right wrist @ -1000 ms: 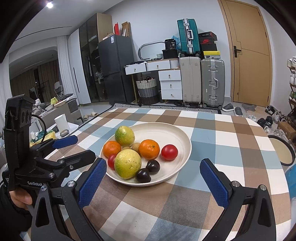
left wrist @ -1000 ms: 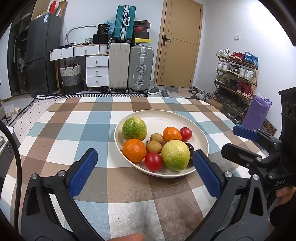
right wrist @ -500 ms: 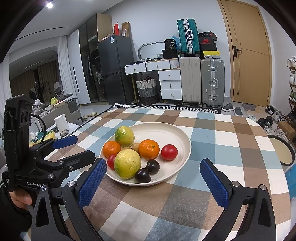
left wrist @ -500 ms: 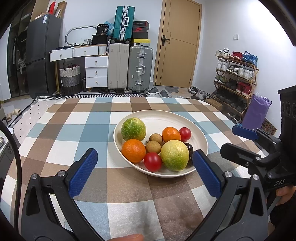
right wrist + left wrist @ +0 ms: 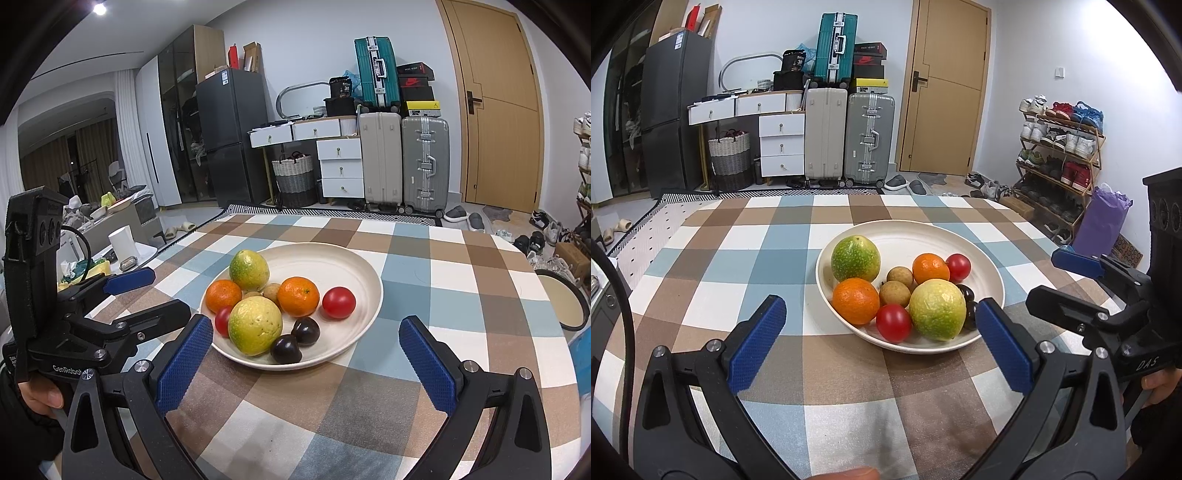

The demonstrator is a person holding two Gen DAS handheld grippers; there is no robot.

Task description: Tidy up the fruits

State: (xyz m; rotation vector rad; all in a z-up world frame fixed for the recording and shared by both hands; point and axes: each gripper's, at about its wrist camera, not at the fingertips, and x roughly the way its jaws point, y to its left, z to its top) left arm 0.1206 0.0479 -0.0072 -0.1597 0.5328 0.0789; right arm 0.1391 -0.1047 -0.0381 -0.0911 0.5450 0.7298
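1. The left tool [image 5: 882,338] is held wide open over the desk [image 5: 738,254], gripping nothing.
2. The right tool [image 5: 306,354] is likewise spread open and empty.
3. The fruits [image 5: 255,325] are piled in the plate [image 5: 343,262], just beyond both tools.

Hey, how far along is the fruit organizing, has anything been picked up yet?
Nothing looks done yet. All the fruit sits together in the cream plate: oranges, tomatoes, green-yellow fruits, small brown ones, dark plums. In hand: nothing; the left gripper and right gripper are both open and empty, short of the plate over the checkered tablecloth. The whole sorting is left.
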